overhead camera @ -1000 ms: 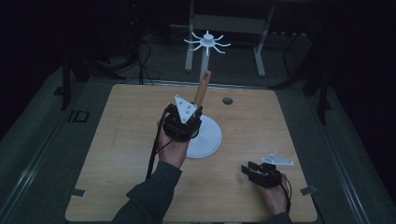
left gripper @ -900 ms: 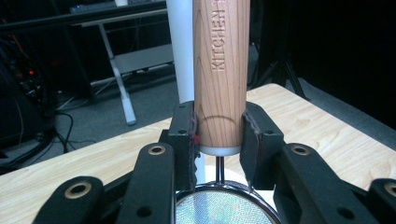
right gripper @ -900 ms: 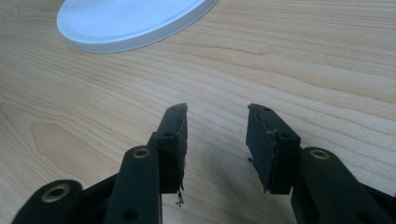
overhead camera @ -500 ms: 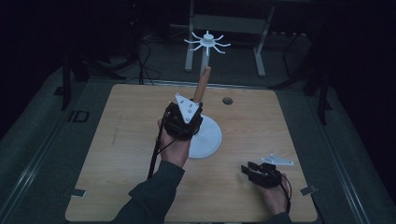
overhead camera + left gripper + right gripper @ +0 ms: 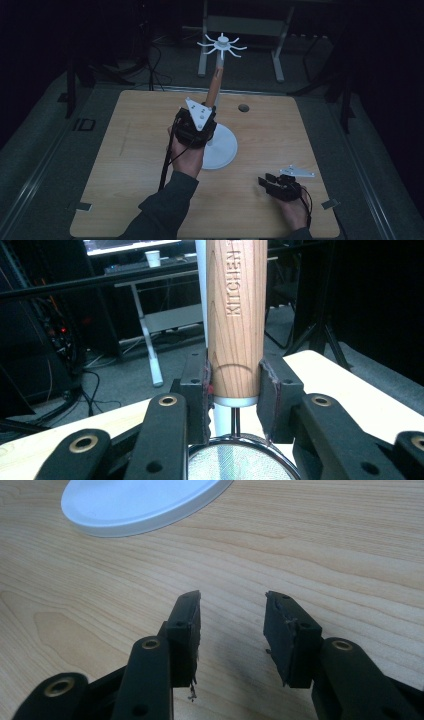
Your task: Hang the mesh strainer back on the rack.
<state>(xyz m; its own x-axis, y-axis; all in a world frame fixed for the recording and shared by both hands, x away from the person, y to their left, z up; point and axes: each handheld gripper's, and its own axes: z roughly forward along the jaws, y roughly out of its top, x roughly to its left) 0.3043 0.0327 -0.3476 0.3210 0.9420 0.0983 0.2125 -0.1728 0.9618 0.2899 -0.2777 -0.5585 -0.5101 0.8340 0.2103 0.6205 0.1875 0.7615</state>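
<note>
My left gripper (image 5: pixel 196 126) is raised over the table's middle, shut on the wooden handle (image 5: pixel 215 89) of a sieve. In the left gripper view the handle (image 5: pixel 235 315), engraved with lettering, stands upright between the two pads of this gripper (image 5: pixel 234 385). The sieve's round mesh bowl (image 5: pixel 235 460) shows just below the jaws. The handle stands right against the white pole (image 5: pixel 201 270) of a hook stand (image 5: pixel 221 45). My right gripper (image 5: pixel 272 184) rests low on the table at the front right. It (image 5: pixel 232 615) stands open over bare wood.
The stand's round white base (image 5: pixel 222 150) sits mid-table, its edge (image 5: pixel 140 500) lying ahead of the right gripper. A small dark hole (image 5: pixel 243 107) marks the tabletop at the back. Cables and metal frame legs lie on the dark floor beyond the table.
The left gripper and the handle have crept slightly upward and away. The right gripper has stayed where it was.
</note>
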